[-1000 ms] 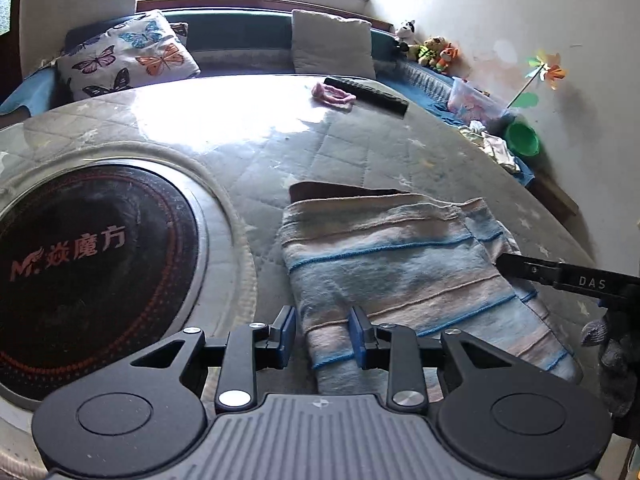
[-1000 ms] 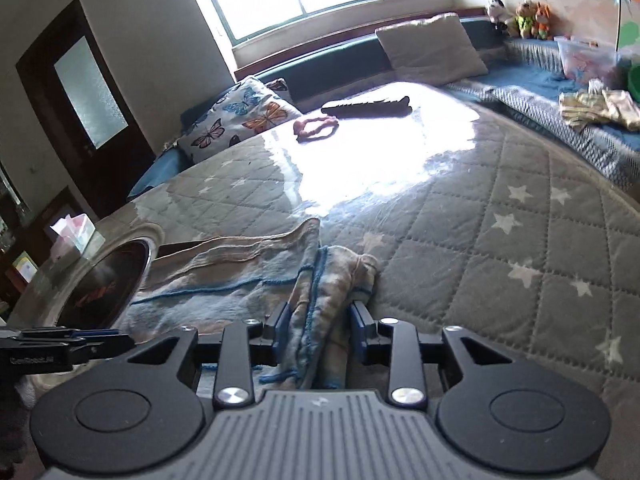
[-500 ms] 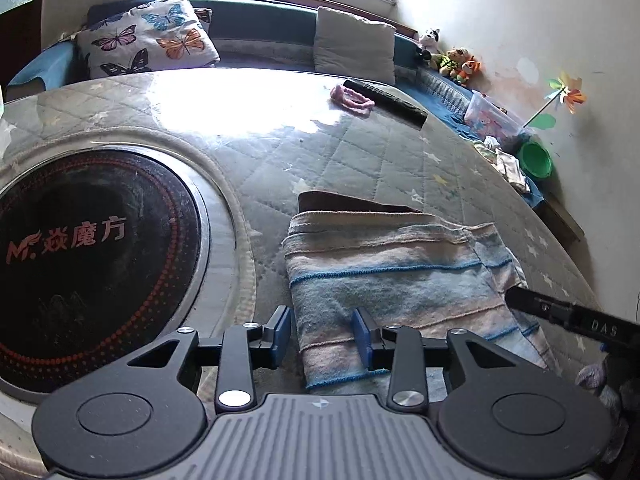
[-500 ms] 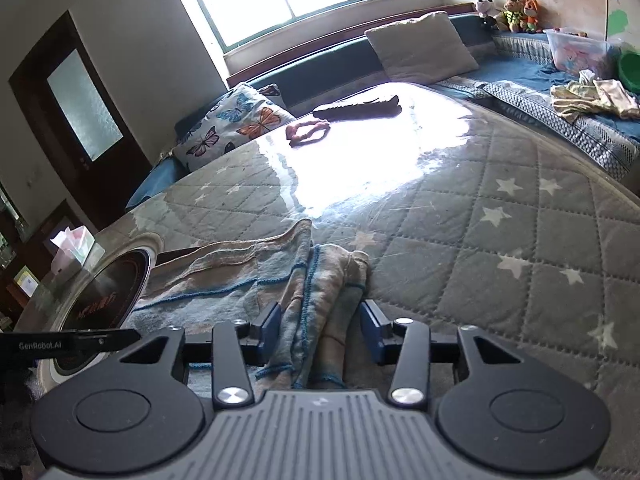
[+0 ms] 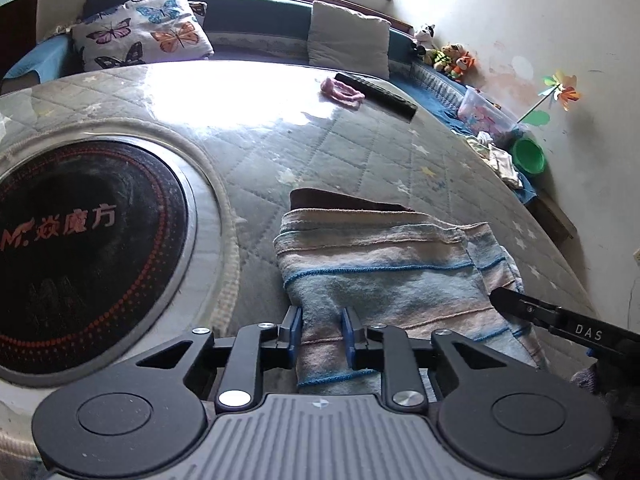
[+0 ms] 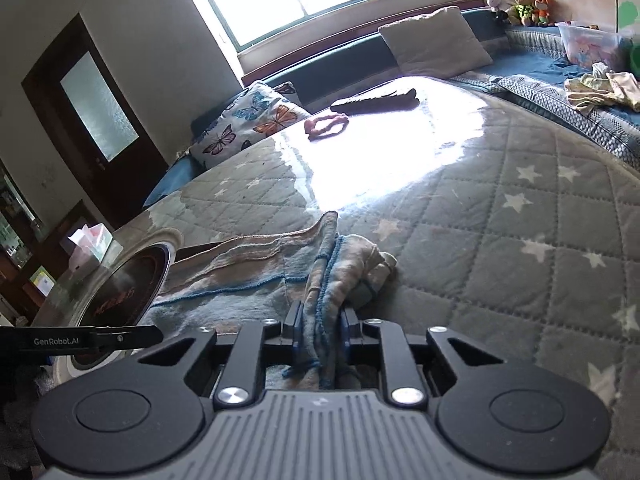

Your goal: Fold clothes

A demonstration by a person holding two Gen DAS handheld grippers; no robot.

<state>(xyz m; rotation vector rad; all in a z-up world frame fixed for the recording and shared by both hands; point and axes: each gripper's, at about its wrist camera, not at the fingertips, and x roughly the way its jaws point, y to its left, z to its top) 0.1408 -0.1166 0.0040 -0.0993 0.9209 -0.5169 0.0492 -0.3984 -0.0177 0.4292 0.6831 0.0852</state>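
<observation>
A folded cloth (image 5: 392, 272) with blue and pink stripes lies on the quilted star-print table cover (image 5: 360, 152). My left gripper (image 5: 321, 334) sits at the cloth's near left corner. Its jaws are closing, with the cloth's edge pinched between the blue pads. One finger of the right gripper (image 5: 520, 306) shows at the cloth's right side. In the right wrist view the cloth (image 6: 248, 276) is bunched into a ridge at its right end. My right gripper (image 6: 320, 332) is closing there, its pads pressing on that bunched edge. A left gripper finger (image 6: 120, 336) reaches in from the left.
A round black cooktop (image 5: 80, 240) is set in the table to the left of the cloth. A pink item (image 5: 342, 92) and a long dark object (image 5: 376, 94) lie at the far side. Pillows (image 5: 140, 36) line the bench; a green bowl (image 5: 530, 156) and clothes sit at right.
Both pairs of jaws opened slightly wider, then narrowed onto the cloth's edge. Neither hand shifted noticeably and the cloth lies as before.
</observation>
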